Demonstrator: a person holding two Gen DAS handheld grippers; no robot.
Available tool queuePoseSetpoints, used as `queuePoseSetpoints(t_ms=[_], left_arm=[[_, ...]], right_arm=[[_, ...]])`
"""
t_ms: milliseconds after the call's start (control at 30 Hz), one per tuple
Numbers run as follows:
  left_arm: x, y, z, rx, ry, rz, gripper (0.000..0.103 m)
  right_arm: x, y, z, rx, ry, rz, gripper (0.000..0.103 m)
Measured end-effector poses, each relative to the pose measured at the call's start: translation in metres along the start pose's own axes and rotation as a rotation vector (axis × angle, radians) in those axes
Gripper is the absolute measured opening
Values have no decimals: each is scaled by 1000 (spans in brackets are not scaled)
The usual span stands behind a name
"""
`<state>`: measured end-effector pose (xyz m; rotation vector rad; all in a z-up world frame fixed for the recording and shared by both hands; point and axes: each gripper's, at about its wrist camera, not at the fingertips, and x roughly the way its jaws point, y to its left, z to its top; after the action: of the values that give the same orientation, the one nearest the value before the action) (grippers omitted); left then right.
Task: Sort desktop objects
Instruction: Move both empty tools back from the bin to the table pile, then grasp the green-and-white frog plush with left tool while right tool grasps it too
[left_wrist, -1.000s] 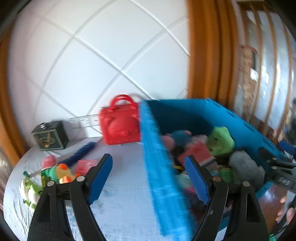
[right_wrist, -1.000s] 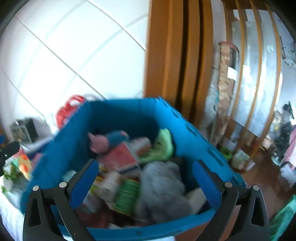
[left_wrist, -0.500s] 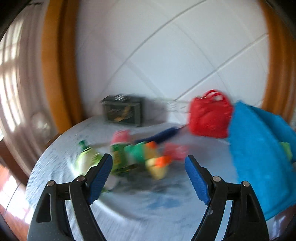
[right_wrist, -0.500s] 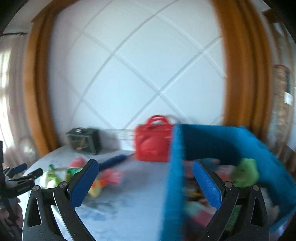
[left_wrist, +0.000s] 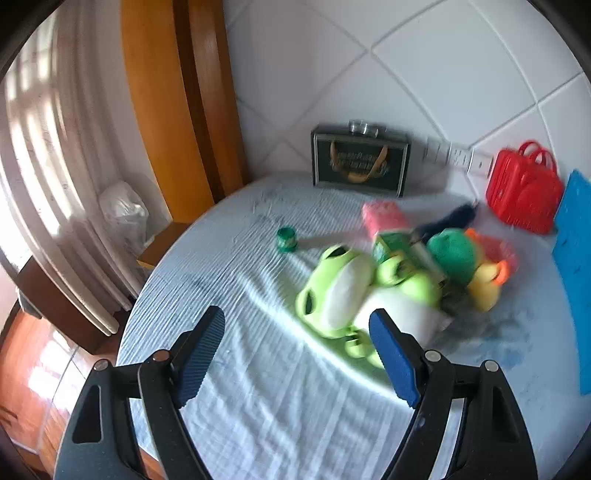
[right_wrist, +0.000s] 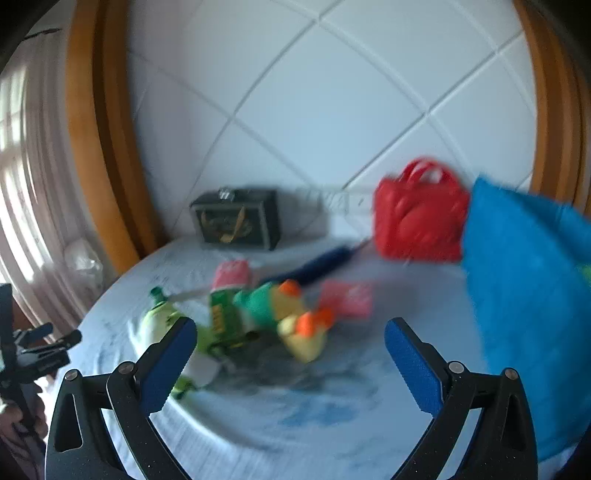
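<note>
Left claw (left_wrist: 297, 354), jaws apart and empty, hovers just short of the frog plush (left_wrist: 334, 291), which lies tangled against a green box (left_wrist: 397, 251) and duck toy (left_wrist: 482, 282); a grab may drag those neighbours. Right claw (right_wrist: 286, 356) also gapes empty. Open bench (left_wrist: 229, 295) lies left of the frog; the blue bin (left_wrist: 574, 258) crowds its right.

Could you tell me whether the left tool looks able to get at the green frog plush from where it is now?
Probably yes: the left tool is open, and the green frog plush lies just ahead with nothing between them.
</note>
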<state>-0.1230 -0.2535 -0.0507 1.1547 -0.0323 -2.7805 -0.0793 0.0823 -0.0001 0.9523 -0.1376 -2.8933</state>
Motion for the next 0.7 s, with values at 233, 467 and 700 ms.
queuePoseSetpoints(t_ms=[233, 467, 700], left_arm=[[68, 39, 1, 63, 99, -74, 80], [131, 31, 7, 138, 148, -162, 80], [174, 1, 5, 272, 182, -237, 80]], right_arm=[[87, 54, -31, 73, 196, 16, 103], [167, 79, -69, 166, 375, -11, 103], [213, 97, -78, 185, 445, -36, 103]])
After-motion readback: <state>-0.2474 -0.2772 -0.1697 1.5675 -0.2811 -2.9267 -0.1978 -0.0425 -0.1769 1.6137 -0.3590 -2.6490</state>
